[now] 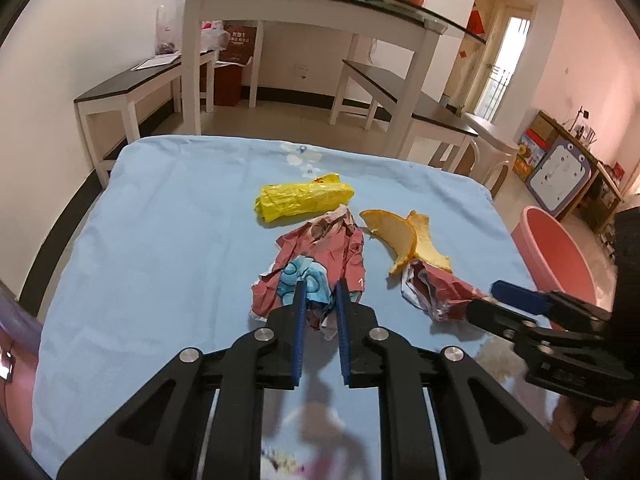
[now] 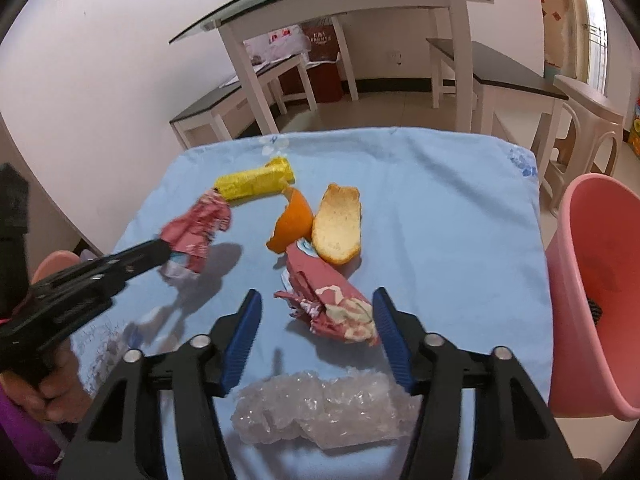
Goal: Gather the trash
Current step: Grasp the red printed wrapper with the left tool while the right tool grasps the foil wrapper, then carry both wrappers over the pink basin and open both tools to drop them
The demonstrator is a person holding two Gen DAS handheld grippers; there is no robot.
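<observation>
My left gripper (image 1: pixel 319 286) is shut on a crumpled red paper wad (image 1: pixel 320 252) and holds it a little above the blue cloth; it also shows in the right wrist view (image 2: pixel 198 228). My right gripper (image 2: pixel 318 300) is open around a second crumpled red paper wad (image 2: pixel 328 300), which lies on the cloth and shows in the left wrist view (image 1: pixel 436 290). Orange peel pieces (image 2: pixel 320 224) lie just beyond it. A yellow wrapper (image 2: pixel 254 180) lies farther back. A clear plastic wad (image 2: pixel 320 408) lies under my right gripper.
The trash lies on a table covered with blue cloth (image 2: pixel 440 208). A pink bin (image 2: pixel 596 292) stands off the table's right edge. A glass-topped table (image 1: pixel 304 0) and benches (image 1: pixel 132 84) stand beyond.
</observation>
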